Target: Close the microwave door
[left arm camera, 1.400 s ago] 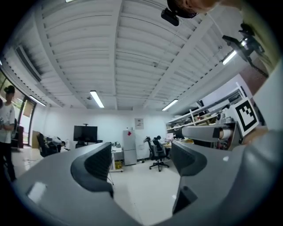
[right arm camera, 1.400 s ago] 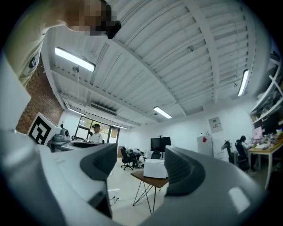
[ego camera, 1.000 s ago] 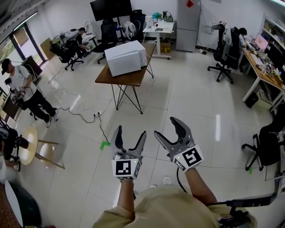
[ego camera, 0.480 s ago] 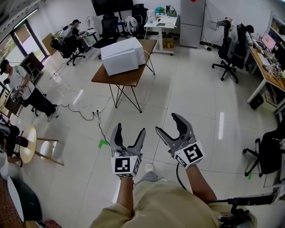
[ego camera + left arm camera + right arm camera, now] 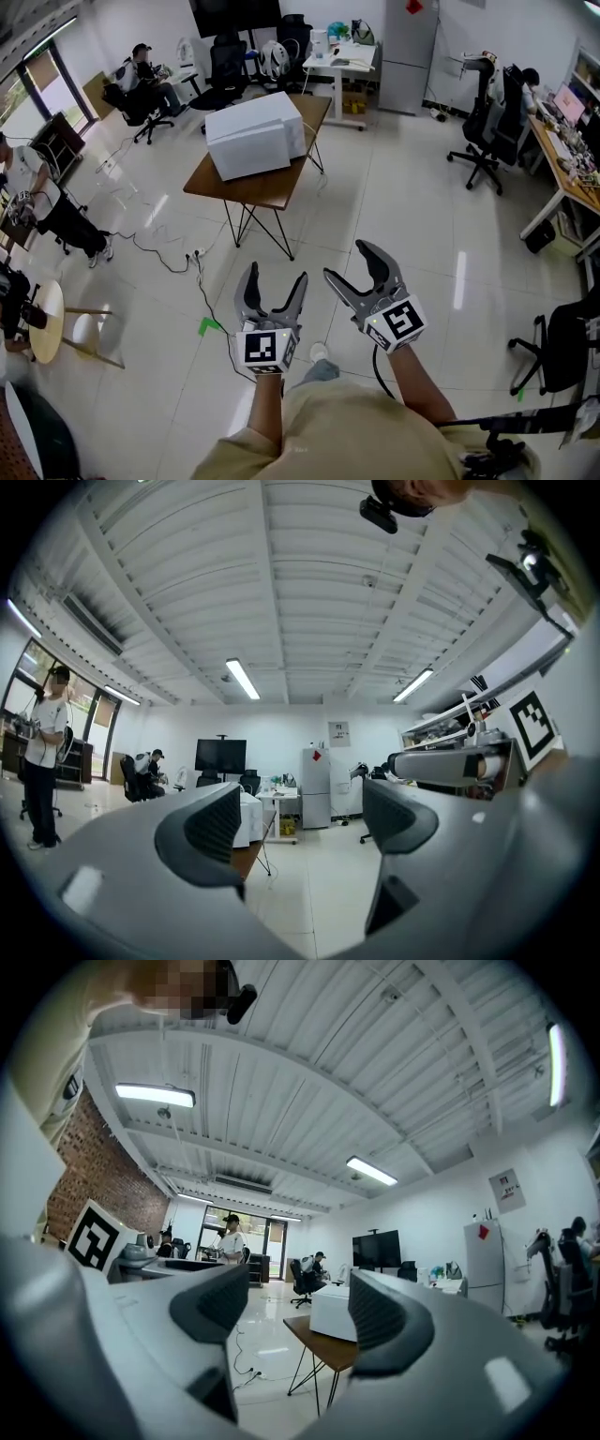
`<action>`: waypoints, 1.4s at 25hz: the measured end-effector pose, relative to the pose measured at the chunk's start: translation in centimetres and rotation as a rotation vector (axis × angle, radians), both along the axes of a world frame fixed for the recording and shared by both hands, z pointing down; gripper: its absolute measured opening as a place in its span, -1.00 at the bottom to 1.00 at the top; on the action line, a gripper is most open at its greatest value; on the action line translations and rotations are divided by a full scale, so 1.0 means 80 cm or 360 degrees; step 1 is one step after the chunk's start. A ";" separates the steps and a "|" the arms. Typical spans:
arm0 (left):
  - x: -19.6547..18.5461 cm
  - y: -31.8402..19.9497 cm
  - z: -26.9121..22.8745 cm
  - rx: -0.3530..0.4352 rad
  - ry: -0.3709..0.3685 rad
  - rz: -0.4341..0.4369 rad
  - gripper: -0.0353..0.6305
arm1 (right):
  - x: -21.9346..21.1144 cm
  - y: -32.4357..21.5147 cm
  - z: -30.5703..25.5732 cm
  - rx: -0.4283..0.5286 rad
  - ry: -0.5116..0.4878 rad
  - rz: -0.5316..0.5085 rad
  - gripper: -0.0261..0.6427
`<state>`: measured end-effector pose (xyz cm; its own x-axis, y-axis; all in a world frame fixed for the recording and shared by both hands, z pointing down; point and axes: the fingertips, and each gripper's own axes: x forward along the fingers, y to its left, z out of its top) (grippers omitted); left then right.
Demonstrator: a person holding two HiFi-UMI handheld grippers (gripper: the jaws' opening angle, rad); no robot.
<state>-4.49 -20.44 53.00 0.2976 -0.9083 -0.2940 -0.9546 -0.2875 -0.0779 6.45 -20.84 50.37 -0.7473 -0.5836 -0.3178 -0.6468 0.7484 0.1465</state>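
Note:
A white microwave (image 5: pixel 255 134) stands on a brown wooden table (image 5: pixel 246 188) with thin black legs, well ahead of me across the tiled floor; I see its back and top, not its door. It also shows small in the left gripper view as the microwave (image 5: pixel 249 818) and in the right gripper view as the microwave (image 5: pixel 332 1312). My left gripper (image 5: pixel 272 284) is held low in front of my body, open and empty. My right gripper (image 5: pixel 352 262) is beside it, open wide, nothing between its jaws. Both are far from the table.
A power strip and cables (image 5: pixel 192 258) lie on the floor left of the table, near a green tape mark (image 5: pixel 208 324). Office chairs (image 5: pixel 486 122), desks (image 5: pixel 335 64), a fridge (image 5: pixel 409 54) and seated people (image 5: pixel 139 80) line the room. A round stool (image 5: pixel 42 314) stands at left.
The view has advanced toward the table; the microwave sits lower and slightly larger in the head view. Both grippers stay open in the same pose.

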 end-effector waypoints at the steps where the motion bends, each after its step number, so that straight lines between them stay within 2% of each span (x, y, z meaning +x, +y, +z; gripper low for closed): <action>1: -0.006 -0.017 0.009 -0.0045 0.0001 -0.0006 0.33 | -0.010 -0.017 -0.002 0.0005 0.0012 -0.0019 0.04; 2: -0.013 -0.031 0.018 -0.0078 -0.0005 -0.0014 0.33 | -0.019 -0.032 -0.004 0.0015 0.0020 -0.0032 0.04; 5: -0.032 -0.073 0.034 -0.0072 -0.0009 -0.0025 0.33 | -0.038 -0.082 -0.001 0.0030 0.0019 -0.0035 0.04; 8: -0.067 -0.124 0.026 0.0060 0.0006 -0.0056 0.33 | -0.065 -0.143 0.007 -0.0015 -0.0002 -0.0039 0.04; 11: -0.088 -0.173 0.022 -0.0014 0.0024 -0.0078 0.32 | -0.084 -0.184 0.001 -0.0041 0.0004 -0.0060 0.04; 13: -0.077 -0.196 0.015 -0.0129 0.0020 -0.0074 0.32 | -0.076 -0.206 -0.010 -0.0045 0.0010 -0.0064 0.04; 18: -0.033 -0.273 -0.013 -0.0074 0.0010 -0.0127 0.31 | -0.023 -0.299 -0.017 -0.0117 -0.0043 -0.0100 0.04; 22: -0.020 -0.361 -0.007 -0.0100 0.0006 -0.0236 0.31 | -0.007 -0.387 -0.013 -0.0129 -0.0034 -0.0225 0.04; 26: 0.045 -0.432 -0.025 -0.0115 -0.0048 -0.0255 0.30 | 0.052 -0.462 -0.040 -0.0085 -0.0080 -0.0307 0.04; 29: 0.079 -0.487 -0.051 -0.0083 -0.0031 -0.0321 0.30 | 0.087 -0.533 -0.047 -0.0103 -0.0085 -0.0377 0.04; 35: 0.097 -0.578 -0.056 -0.0124 -0.0081 -0.0428 0.30 | 0.097 -0.644 -0.040 -0.0158 -0.0127 -0.0475 0.04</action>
<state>3.27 -66.66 48.56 0.0553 -0.9759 -0.2109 -0.9928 -0.0314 -0.1154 14.18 -72.38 47.20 -0.8652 -0.3734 -0.3346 -0.4030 0.9150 0.0209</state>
